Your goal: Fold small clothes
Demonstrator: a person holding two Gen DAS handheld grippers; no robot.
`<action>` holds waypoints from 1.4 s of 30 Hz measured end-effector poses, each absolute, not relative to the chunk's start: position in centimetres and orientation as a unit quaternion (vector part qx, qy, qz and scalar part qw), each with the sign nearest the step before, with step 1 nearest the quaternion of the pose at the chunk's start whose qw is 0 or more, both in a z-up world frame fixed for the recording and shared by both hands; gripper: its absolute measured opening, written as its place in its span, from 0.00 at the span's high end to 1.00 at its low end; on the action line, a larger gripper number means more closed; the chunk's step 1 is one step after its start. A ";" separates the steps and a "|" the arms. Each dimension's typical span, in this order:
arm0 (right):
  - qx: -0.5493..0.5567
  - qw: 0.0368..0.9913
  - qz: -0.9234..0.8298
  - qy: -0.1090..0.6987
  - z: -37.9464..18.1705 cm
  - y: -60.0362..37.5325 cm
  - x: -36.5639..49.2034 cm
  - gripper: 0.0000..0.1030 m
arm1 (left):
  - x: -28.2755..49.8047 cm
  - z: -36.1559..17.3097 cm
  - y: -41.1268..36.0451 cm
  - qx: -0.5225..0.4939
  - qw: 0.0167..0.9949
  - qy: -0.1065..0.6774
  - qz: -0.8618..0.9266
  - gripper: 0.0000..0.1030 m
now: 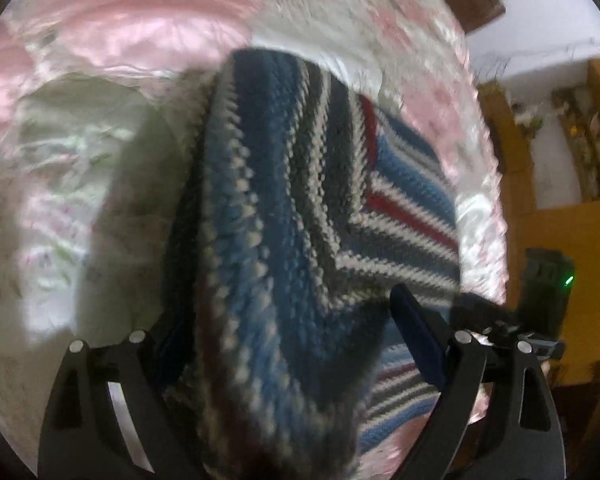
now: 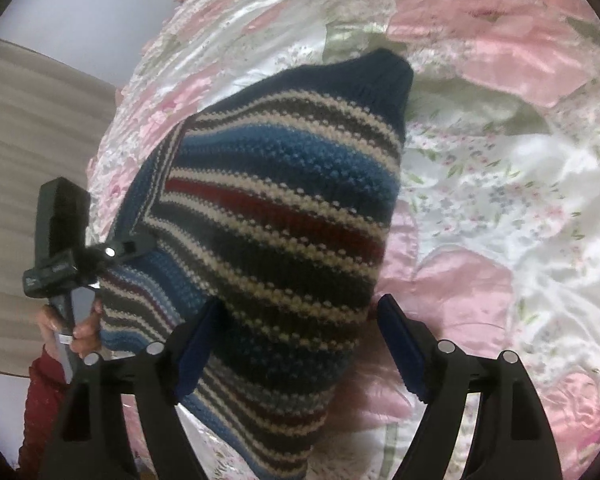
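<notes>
Right gripper: fingers spread wide, blue pads either side of a raised fold of the striped knit garment; the left pad touched the fabric, the right pad stood clear of it, so not clamped. Left gripper: knit draped thickly between the fingers and hid the left pad; right blue pad stood apart from the cloth. Grip state could not be determined.

No containers seen.

Garment lay on the pink floral quilt, its navy ribbed hem toward 12 o'clock in the right wrist view. Open quilt from 1 to 4 o'clock there. Quilt edge ran at 9 to 11 o'clock. At 8 o'clock, a hand held the other gripper's handle.
</notes>
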State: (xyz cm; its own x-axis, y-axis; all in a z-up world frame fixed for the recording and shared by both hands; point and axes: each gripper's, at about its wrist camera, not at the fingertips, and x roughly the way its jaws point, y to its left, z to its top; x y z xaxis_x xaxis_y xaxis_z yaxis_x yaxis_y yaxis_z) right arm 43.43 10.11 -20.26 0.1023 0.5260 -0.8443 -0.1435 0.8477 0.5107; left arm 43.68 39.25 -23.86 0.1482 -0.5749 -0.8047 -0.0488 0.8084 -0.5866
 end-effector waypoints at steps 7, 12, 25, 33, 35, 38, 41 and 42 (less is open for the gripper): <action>0.194 0.707 0.243 0.636 -22.7 10.9 44.2 0.26 | 44.2 -24.4 38.6 -0.233 0.719 0.627 -0.188 0.23; 0.200 0.715 0.258 0.618 -21.6 10.3 43.4 0.50 | 43.0 -23.6 37.7 -0.235 0.724 0.617 -0.201 0.62; 0.162 0.752 0.267 0.581 -14.0 1.0 36.5 0.54 | 35.6 -16.9 27.8 -0.227 0.751 0.558 -0.270 0.71; 0.157 0.756 0.243 0.587 -12.4 -9.0 30.7 0.54 | 31.2 -15.8 18.1 -0.233 0.744 0.548 -0.303 0.71; 0.163 0.751 0.234 0.595 -13.3 -10.6 29.9 0.54 | 30.6 -16.8 16.6 -0.237 0.736 0.557 -0.303 0.71; 0.171 0.744 0.223 0.607 -15.3 -12.9 28.9 0.54 | 29.9 -18.9 14.9 -0.241 0.729 0.571 -0.292 0.71; 0.181 0.741 0.218 0.609 -17.4 -14.5 28.3 0.53 | 29.1 -20.0 14.3 -0.221 0.741 0.568 -0.281 0.70; 0.186 0.740 0.215 0.609 -17.9 -14.6 28.4 0.52 | 28.9 -20.5 14.1 -0.215 0.746 0.567 -0.275 0.69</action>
